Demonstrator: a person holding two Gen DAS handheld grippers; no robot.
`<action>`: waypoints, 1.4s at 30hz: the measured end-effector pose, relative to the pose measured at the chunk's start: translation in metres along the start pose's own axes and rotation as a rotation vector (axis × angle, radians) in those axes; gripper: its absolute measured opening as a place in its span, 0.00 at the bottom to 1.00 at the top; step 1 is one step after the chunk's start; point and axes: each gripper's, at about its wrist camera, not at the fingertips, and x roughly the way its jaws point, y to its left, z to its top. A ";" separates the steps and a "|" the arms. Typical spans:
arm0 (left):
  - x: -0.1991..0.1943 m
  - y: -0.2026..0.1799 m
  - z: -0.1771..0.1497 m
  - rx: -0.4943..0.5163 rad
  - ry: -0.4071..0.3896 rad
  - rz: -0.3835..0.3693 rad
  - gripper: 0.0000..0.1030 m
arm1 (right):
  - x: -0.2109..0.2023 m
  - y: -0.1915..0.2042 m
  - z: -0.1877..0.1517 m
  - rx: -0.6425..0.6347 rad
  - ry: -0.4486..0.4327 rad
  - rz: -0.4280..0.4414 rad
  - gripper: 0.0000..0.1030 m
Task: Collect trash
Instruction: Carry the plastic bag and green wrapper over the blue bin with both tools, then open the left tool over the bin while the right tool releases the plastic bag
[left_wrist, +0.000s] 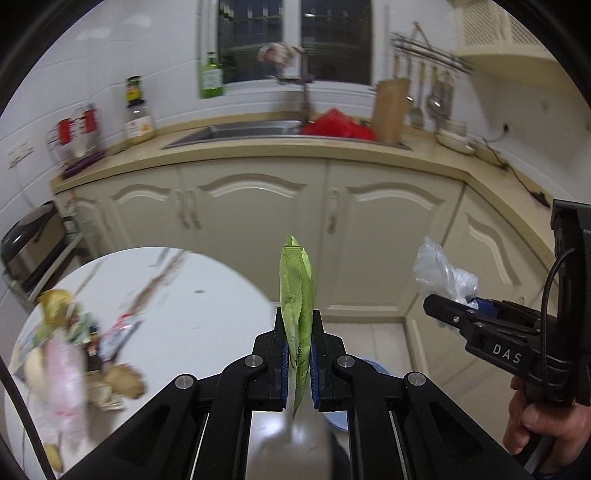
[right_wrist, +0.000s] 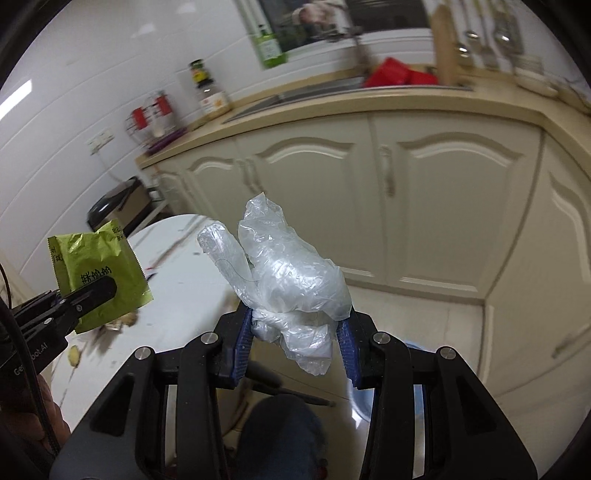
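My left gripper (left_wrist: 298, 325) is shut on a flat green snack wrapper (left_wrist: 297, 291), held edge-on in the air past the edge of the round white table (left_wrist: 207, 295); the wrapper also shows in the right wrist view (right_wrist: 99, 266). My right gripper (right_wrist: 295, 325) is shut on a crumpled clear plastic bag (right_wrist: 291, 273), held up in the air; this bag also shows in the left wrist view (left_wrist: 443, 277). A pile of mixed trash (left_wrist: 74, 354), wrappers and peels, lies on the table's left side. A blue bin (left_wrist: 340, 417) sits on the floor below, mostly hidden.
Cream kitchen cabinets (left_wrist: 325, 229) stand ahead with a counter, a sink (left_wrist: 240, 133), a red bag (left_wrist: 336, 125), bottles and a cutting board. A black appliance (left_wrist: 33, 243) sits on a shelf at left. Tiled floor (right_wrist: 424, 321) lies between table and cabinets.
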 end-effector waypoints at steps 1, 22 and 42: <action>0.008 -0.008 0.004 0.013 0.013 -0.014 0.05 | -0.001 -0.012 -0.002 0.017 0.003 -0.018 0.37; 0.322 -0.068 0.030 0.087 0.487 -0.146 0.07 | 0.134 -0.196 -0.094 0.325 0.317 -0.156 0.37; 0.378 -0.071 0.062 0.065 0.427 -0.068 0.58 | 0.152 -0.230 -0.111 0.422 0.349 -0.231 1.00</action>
